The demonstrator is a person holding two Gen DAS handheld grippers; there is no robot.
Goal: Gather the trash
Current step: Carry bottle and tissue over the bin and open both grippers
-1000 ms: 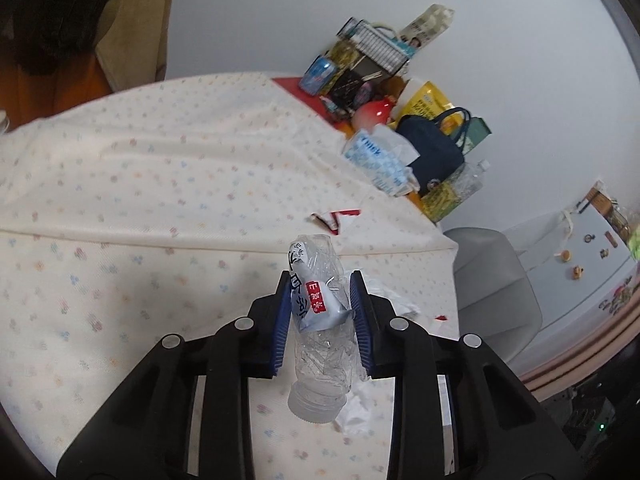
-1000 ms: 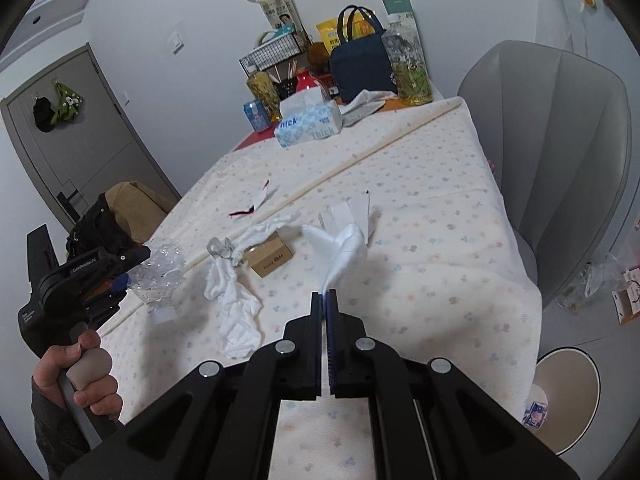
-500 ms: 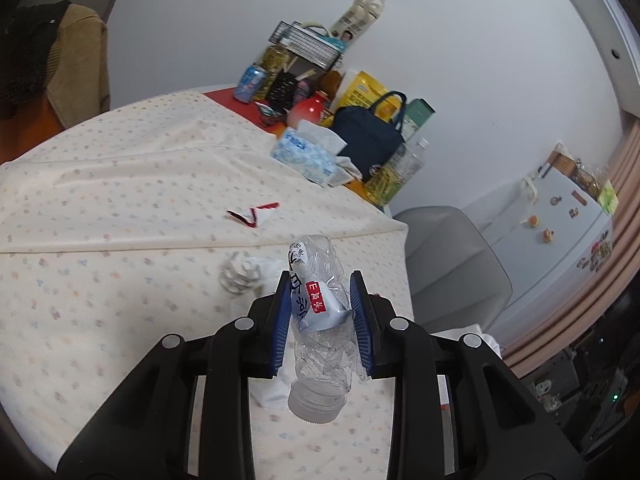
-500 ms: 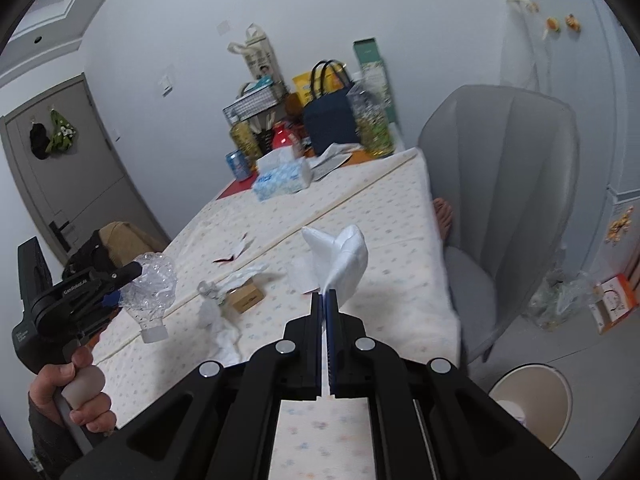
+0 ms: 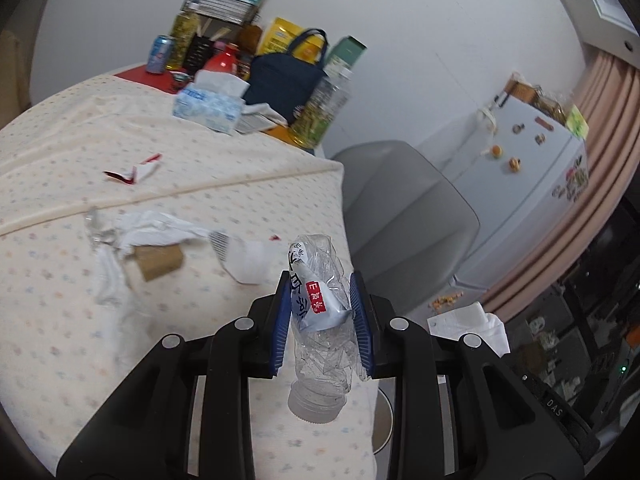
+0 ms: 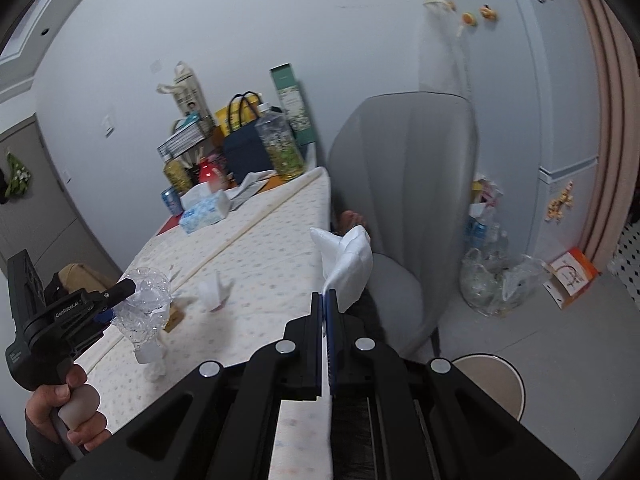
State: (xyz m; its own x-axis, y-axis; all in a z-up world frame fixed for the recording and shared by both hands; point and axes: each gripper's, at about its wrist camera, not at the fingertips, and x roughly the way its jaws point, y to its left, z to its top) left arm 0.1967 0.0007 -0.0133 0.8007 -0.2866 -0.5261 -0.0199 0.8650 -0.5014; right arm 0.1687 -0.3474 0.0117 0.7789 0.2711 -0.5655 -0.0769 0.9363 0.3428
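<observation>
The right gripper (image 6: 326,300) is carrying the tissue (image 6: 348,264) off the counter (image 6: 276,256) toward the chair (image 6: 404,184); the left gripper (image 5: 320,312) is swinging the bottle (image 5: 320,320) toward the counter's edge.

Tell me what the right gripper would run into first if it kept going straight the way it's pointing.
Probably the grey chair. The right gripper, shut on a white tissue, points past the table's edge at the chair's seat and back; depth is unclear.

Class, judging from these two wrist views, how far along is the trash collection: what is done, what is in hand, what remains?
Done: nothing is visibly binned yet.

In hand: the left gripper is clamped on a crushed plastic bottle, and the right gripper pinches a white tissue.

Left: crumpled white paper, a small cardboard box, another paper scrap and a red-and-white wrapper lie on the tablecloth.
</observation>
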